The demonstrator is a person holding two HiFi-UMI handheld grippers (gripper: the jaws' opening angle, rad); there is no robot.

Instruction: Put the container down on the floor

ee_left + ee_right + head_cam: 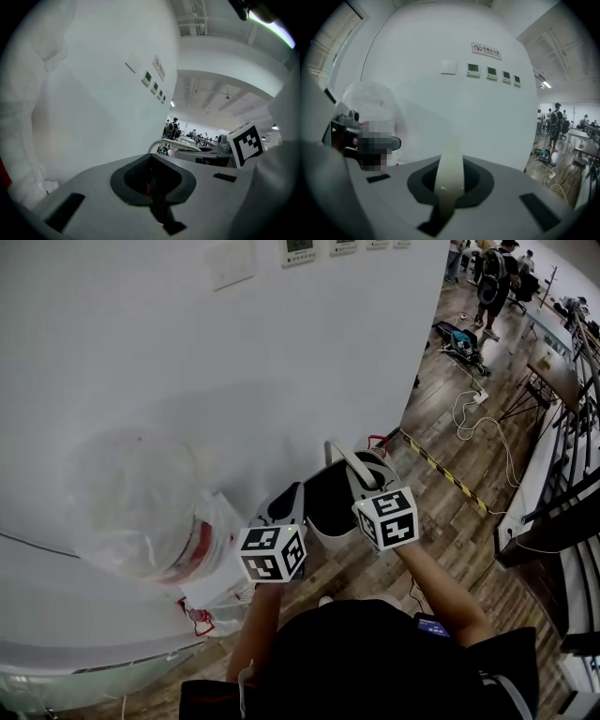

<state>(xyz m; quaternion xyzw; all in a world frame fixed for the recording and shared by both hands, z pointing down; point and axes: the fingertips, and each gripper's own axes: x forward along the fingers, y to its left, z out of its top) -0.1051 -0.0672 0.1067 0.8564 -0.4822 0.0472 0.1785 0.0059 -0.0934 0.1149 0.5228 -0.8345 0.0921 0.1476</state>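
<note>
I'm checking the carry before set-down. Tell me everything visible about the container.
The container is a pale grey bin, plastic by its look, with a dark inside and a pale arched handle. It hangs, opening upward, above the wooden floor beside the white wall. The right gripper is shut on the handle; the left gripper clamps its near rim.

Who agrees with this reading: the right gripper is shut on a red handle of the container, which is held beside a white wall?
Not quite. The handle between the right gripper's fingers is pale cream, not red, as the right gripper view shows. The rest stands: the gripper is shut on it, and the container is beside the white wall.
</note>
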